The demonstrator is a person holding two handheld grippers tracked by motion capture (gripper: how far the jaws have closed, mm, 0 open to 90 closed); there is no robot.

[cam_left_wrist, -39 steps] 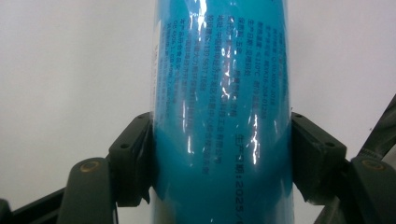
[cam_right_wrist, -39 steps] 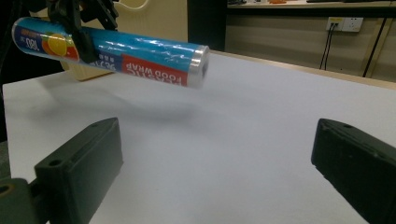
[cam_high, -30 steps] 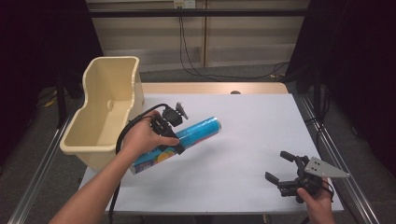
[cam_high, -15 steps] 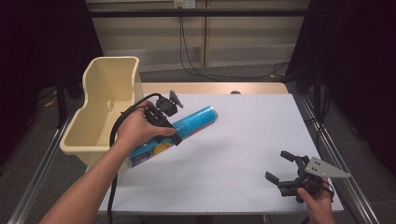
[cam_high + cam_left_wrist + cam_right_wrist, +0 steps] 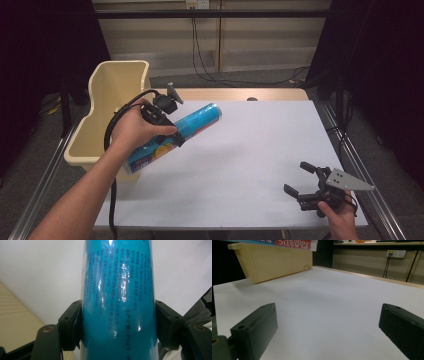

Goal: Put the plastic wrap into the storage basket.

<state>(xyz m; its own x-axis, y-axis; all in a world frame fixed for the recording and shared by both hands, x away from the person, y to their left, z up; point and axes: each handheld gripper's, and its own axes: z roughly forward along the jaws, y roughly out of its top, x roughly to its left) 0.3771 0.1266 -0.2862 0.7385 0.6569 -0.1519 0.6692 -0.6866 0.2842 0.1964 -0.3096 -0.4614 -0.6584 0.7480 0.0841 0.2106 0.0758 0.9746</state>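
Left hand [image 5: 134, 131] reaching in from lower left, left gripper [image 5: 170, 131] clamping the blue tube [image 5: 186, 130] tilted above the table [image 5: 240, 165] beside the bin [image 5: 100, 125], right gripper [image 5: 303, 186] resting low, jaws gaping empty.

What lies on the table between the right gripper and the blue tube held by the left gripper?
Nothing: in the high view, only bare white table separates the right gripper from the blue tube.

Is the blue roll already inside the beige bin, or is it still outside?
Outside. The left hand-held gripper holds the blue roll tilted above the table, beside the beige bin.
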